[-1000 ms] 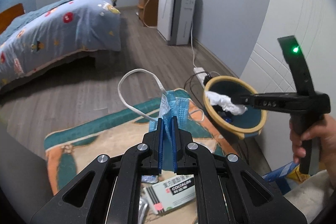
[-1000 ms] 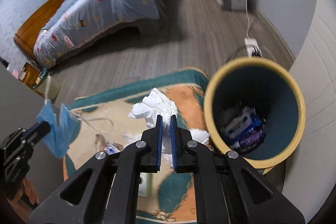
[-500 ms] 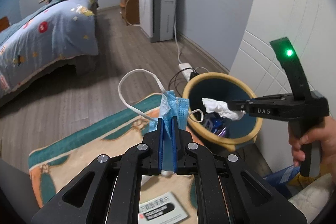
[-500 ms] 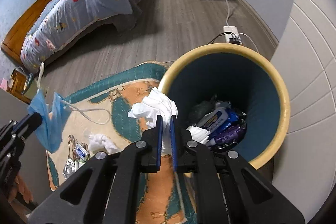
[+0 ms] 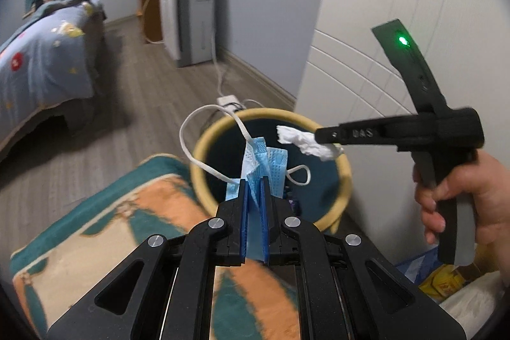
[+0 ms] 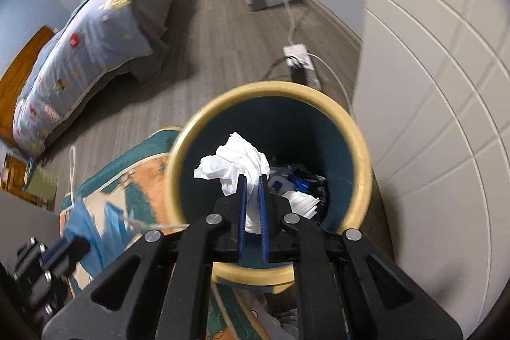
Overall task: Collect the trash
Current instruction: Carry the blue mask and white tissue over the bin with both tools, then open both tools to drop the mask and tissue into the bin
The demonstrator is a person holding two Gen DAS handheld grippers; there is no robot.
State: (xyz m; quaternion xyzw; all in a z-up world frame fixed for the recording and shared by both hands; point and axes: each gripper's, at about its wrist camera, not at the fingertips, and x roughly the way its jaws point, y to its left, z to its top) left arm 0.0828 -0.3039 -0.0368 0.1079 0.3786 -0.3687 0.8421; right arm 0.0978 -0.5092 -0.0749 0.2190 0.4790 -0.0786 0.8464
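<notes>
**Both tongs loaded above the bin**

The left gripper point(image 5: 254, 180) is clamped on a blue face mask point(image 5: 264, 161), its white ear loops hanging loose over the near rim of the yellow-rimmed bin point(image 6: 361, 148); the right gripper point(image 6: 251, 180) pinches a crumpled white tissue point(image 6: 236, 163) directly above the bin's opening; inside lie what look like wrappers and paper, though blur makes them hard to name; the bin stands on the wood floor, beside the patterned rug point(image 5: 143, 206) and the white wall panel point(image 6: 446, 117).
</notes>
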